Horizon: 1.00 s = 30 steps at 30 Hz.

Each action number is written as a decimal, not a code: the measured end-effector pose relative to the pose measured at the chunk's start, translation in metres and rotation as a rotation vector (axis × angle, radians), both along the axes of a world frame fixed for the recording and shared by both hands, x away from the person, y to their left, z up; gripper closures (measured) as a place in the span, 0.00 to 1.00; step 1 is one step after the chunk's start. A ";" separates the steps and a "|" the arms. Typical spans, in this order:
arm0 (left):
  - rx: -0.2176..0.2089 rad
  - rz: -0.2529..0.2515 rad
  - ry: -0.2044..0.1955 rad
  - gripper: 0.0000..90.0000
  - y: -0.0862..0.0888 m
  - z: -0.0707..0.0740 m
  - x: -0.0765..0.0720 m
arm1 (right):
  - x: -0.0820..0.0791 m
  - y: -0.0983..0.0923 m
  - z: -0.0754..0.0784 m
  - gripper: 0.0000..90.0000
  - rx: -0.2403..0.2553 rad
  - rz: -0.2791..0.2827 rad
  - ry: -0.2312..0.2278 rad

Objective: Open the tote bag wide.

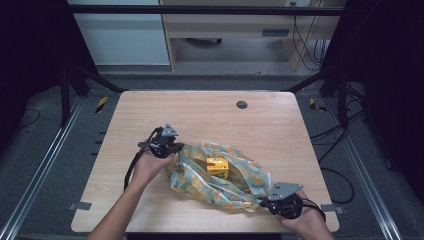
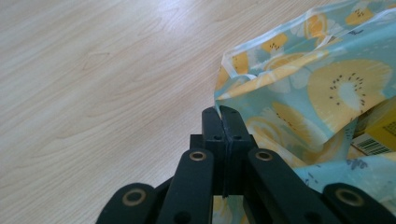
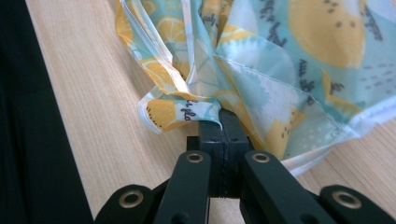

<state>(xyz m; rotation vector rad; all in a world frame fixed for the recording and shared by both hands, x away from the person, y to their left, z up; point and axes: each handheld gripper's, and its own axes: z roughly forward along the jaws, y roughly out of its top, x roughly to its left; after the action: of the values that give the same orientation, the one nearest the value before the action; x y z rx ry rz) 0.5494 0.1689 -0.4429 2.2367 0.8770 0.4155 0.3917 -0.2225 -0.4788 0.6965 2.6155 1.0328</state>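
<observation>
Pale wood-grain tabletop [image 1: 150,115] carries the work, set inside a dark frame with a grey floor around it. Nearest the person, at the front right edge, the right hand-held gripper [image 1: 267,199] has its jaws pressed together on a bunched corner of a fruit-printed plastic bag [image 1: 220,180]; the right gripper view confirms the pinch, with the gathered hem of the bag [image 3: 187,109] caught at the jaw tips and the rest of the film fanning away up and to the right. Farther in and to the left, the left hand-held gripper [image 1: 172,148] sits at the opposite end of the bag; in the left gripper view its jaws [image 2: 223,122] stand closed, and the bag edge [image 2: 243,79] meets their tips, apparently nipped between them, though the exact bite is hidden. Between the two, the bag lies slack on the tabletop, its long axis running diagonally from the near right corner to the far left one. A small yellow carton [image 1: 218,167] sits inside, roughly midway, somewhat nearer the left gripper. Judgement: the bag is held at both ends, so any lift or spreading will turn on pulling along that diagonal; the carton could shift toward the lower end. Beyond the bag, a round grommet [image 1: 242,104] marks the far tabletop.
</observation>
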 end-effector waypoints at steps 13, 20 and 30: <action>0.012 0.002 0.016 1.00 0.006 -0.004 -0.004 | 0.002 -0.012 0.000 1.00 0.016 -0.034 -0.003; 0.019 0.000 0.026 1.00 0.004 -0.012 -0.003 | 0.004 -0.012 -0.003 1.00 0.005 -0.048 0.012; 0.026 0.007 0.055 1.00 0.002 -0.021 0.000 | 0.007 -0.015 -0.009 1.00 0.002 -0.066 0.026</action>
<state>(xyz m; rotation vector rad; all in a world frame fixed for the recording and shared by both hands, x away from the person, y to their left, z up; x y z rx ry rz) 0.5491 0.1705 -0.4638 2.2790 0.9128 0.3721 0.3988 -0.2371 -0.4877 0.7961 2.5953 1.0146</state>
